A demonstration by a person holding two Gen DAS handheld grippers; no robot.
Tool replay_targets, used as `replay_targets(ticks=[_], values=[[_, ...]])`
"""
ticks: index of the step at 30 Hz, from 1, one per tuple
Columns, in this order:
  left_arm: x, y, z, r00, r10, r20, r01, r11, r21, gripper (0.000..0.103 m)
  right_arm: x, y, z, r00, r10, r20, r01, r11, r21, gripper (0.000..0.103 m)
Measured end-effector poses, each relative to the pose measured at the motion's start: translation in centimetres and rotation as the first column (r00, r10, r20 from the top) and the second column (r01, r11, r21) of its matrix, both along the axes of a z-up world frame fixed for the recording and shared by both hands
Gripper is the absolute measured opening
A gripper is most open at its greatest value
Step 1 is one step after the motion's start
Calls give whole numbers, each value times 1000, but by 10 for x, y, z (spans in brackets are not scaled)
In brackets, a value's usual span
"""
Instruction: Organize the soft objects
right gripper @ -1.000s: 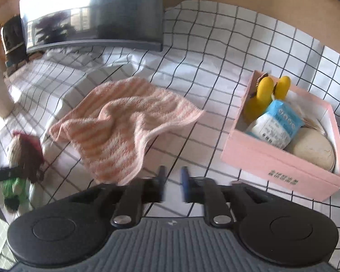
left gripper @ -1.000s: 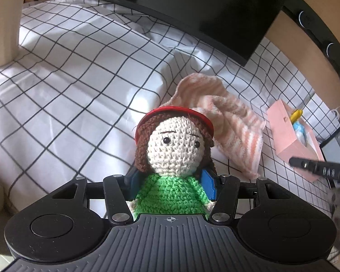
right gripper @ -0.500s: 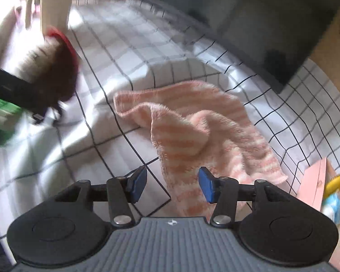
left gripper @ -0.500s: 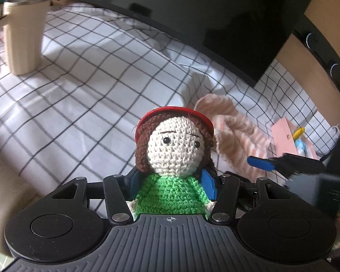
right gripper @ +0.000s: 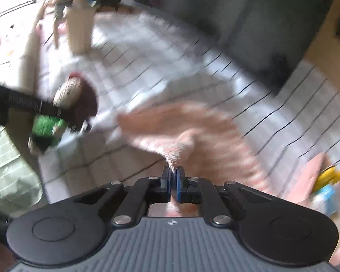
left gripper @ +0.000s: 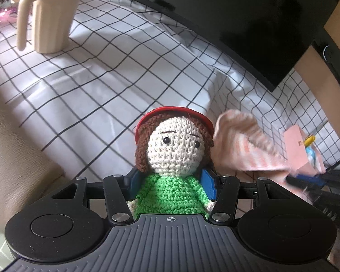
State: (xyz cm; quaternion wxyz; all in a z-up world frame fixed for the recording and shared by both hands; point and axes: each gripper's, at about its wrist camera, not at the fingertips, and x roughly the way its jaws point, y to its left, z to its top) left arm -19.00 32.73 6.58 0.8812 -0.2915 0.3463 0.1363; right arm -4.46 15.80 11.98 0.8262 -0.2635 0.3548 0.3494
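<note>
Left gripper is clamped on the crochet doll, blue pads pressed into the green body just under the head, and the doll sits upright between them, lifted above the checked cloth. Good place to hold it: the stuffed torso gives a little and fills the jaws, so it looks light and unlikely to slip, while the round head would squash and roll out.

Over on the right, the right gripper has its jaws pinched together on a fold of the pink striped towel, the terry bunched up between the 2 pads. The rest of the towel trails across the cloth, blurred. That towel is limp and light; held by 1 fold, it will hang and drag, so I'd judge it needs lifting high to clear the table.

The pink box waits at the right edge, already holding something yellow and something blue. A cream mug stands well apart at the back.
</note>
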Motion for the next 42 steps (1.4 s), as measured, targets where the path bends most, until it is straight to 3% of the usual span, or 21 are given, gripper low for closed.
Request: replay_targets(ticks=[5,8,9,10,12,16,19,22,24,27,30,33,36,42], values=[[16,-7,3,999,-45,16,45,999,-3,59,62,-16,15,976,-183,114,178,982,56,5],[23,-14,3,997,-72,18,72,997,-9,59,104,-27,3,958,-275,81,267,959,100,10],[24,-16,2,997,-79,15,79,997,-11,59,118,-33,-4,952,-306,29,301,947,111,22],[24,-18,1,996,-84,12,84,996,-13,59,128,-37,-10,946,-325,-17,324,938,122,43],[22,-21,0,996,-90,6,90,996,-19,59,136,-48,-17,924,-373,-84,381,912,154,67],[13,-20,-2,997,-72,-9,71,997,-23,59,117,-67,-19,892,-431,-134,451,853,264,79],[7,-14,-3,999,-40,-21,39,999,-25,59,92,-63,-18,922,-371,-109,387,873,297,89],[5,-10,-3,999,-27,-31,26,999,-23,59,85,-36,-25,950,-312,-1,305,929,210,91],[8,-10,-1,999,-41,-32,41,999,-15,59,105,-26,-31,940,-341,21,331,926,182,91],[16,-16,6,995,-93,-21,93,996,0,59,153,-22,-38,904,-425,-45,428,894,132,91],[28,-27,13,988,-152,-3,152,988,20,59,194,-16,-59,872,-474,-124,476,879,-12,91],[43,-37,14,979,-202,7,202,979,19,59,186,-3,-80,922,-385,-45,378,919,-112,91],[70,-46,12,965,-262,7,262,965,18,59,163,-2,-83,950,-299,86,307,945,-111,91],[143,-68,3,926,-376,-8,376,926,32,59,141,-29,-45,955,-285,86,287,958,-10,91]])
